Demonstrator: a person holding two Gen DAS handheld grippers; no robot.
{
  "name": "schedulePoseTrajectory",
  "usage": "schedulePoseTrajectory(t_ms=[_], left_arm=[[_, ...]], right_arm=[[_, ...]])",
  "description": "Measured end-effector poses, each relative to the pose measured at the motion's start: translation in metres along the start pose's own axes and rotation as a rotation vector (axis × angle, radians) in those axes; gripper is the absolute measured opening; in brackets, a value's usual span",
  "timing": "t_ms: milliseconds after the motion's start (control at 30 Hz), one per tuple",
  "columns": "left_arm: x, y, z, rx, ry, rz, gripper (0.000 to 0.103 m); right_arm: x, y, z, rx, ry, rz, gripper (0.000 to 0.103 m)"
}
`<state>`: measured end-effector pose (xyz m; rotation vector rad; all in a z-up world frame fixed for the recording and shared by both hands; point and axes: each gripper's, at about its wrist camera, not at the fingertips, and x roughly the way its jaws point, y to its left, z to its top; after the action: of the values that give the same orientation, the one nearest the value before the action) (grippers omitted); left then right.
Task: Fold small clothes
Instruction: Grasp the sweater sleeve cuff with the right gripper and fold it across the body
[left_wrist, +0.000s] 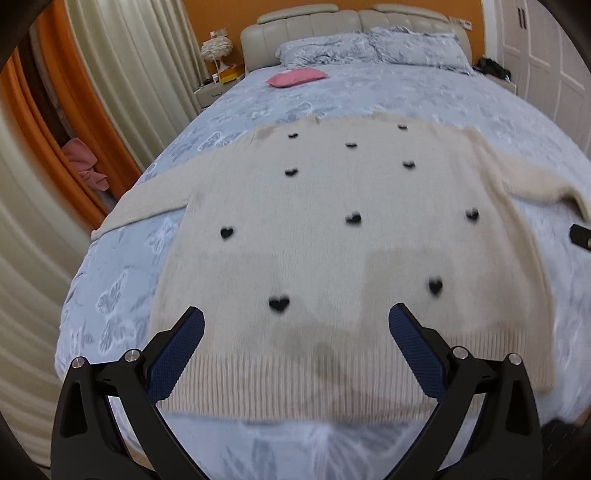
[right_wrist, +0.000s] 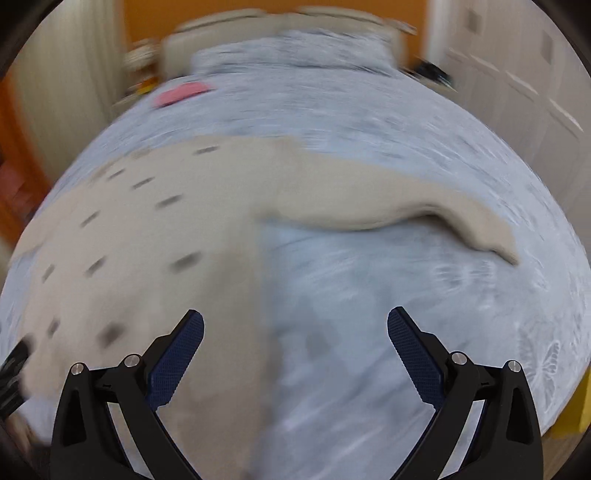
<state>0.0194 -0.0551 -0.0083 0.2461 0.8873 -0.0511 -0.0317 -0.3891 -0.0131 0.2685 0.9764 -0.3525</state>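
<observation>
A cream knitted sweater (left_wrist: 332, 240) with small black hearts lies flat on the blue bed, sleeves spread to both sides and its ribbed hem toward me. My left gripper (left_wrist: 295, 317) hovers open above the hem, nothing between its fingers. In the blurred right wrist view the sweater (right_wrist: 129, 258) fills the left half, and its right sleeve (right_wrist: 388, 199) stretches out to the right. My right gripper (right_wrist: 295, 321) hangs open over the sweater's right side edge and the bedspread, holding nothing. Its dark tip (left_wrist: 581, 238) shows at the right edge of the left wrist view.
The bed (left_wrist: 369, 96) carries a blue butterfly-print cover. A folded pink item (left_wrist: 297, 78) lies near the pillows (left_wrist: 369, 50). Curtains (left_wrist: 129, 74) hang on the left, a nightstand (left_wrist: 218, 88) stands by the headboard, white wardrobe doors (left_wrist: 535, 55) on the right.
</observation>
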Motion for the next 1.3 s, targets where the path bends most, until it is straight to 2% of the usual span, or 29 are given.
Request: schedulePoseTrajectory(t_ms=[67,133,233,333,367,433,467,500,600,700,800,900,933,1033,1133,1200,1267,1300], left_arm=[[0.006,0.007,0.013,-0.035,-0.008,-0.017,0.098],[0.015,0.012,0.024,-0.068,-0.009,-0.029,0.098],[0.027,0.011,0.034,-0.097,-0.003,-0.037,0.098],[0.038,0.003,0.041,-0.092,-0.003,-0.037,0.098],[0.041,-0.001,0.043,-0.085,-0.004,-0.041,0.098],[0.045,-0.008,0.045,-0.075,-0.004,-0.041,0.098],[0.047,-0.011,0.047,-0.068,-0.006,-0.045,0.098],[0.048,-0.015,0.048,-0.062,-0.009,-0.047,0.098],[0.051,-0.021,0.052,-0.054,-0.015,-0.059,0.098],[0.052,-0.027,0.054,-0.044,-0.024,-0.068,0.098],[0.055,-0.030,0.056,-0.055,-0.023,-0.092,0.098],[0.058,-0.029,0.059,-0.072,-0.024,-0.105,0.098],[0.059,-0.027,0.060,-0.079,-0.023,-0.109,0.098],[0.061,-0.022,0.061,-0.101,-0.024,-0.117,0.098],[0.066,-0.015,0.061,-0.121,-0.016,-0.126,0.098],[0.070,-0.008,0.063,-0.138,-0.003,-0.140,0.098],[0.078,0.001,0.066,-0.164,0.019,-0.169,0.098],[0.082,0.006,0.067,-0.178,0.029,-0.188,0.098]], right_arm=[[0.027,-0.053,0.022,0.165,0.036,0.040,0.097],[0.062,-0.121,0.039,0.422,0.091,0.125,0.090],[0.097,-0.186,0.050,0.690,0.104,0.226,0.086],[0.115,-0.207,0.063,0.751,0.086,0.233,0.078],[0.121,-0.209,0.066,0.762,0.085,0.236,0.072],[0.129,-0.209,0.072,0.772,0.080,0.238,0.052],[0.132,-0.208,0.076,0.769,0.081,0.242,0.028],[0.133,-0.206,0.080,0.765,0.078,0.246,0.010],[0.115,-0.204,0.096,0.734,-0.011,0.243,0.010],[0.080,-0.181,0.123,0.635,-0.123,0.281,0.009],[0.050,-0.146,0.146,0.524,-0.184,0.343,0.009],[0.023,-0.086,0.175,0.388,-0.227,0.452,0.009],[0.014,-0.052,0.187,0.317,-0.236,0.498,0.009],[0.007,0.027,0.206,0.160,-0.222,0.593,0.010],[0.016,0.119,0.210,-0.021,-0.135,0.678,0.016],[0.031,0.184,0.195,-0.194,-0.061,0.648,0.028],[0.035,0.213,0.178,-0.300,-0.046,0.588,0.028],[0.035,0.216,0.169,-0.322,-0.054,0.571,0.032]])
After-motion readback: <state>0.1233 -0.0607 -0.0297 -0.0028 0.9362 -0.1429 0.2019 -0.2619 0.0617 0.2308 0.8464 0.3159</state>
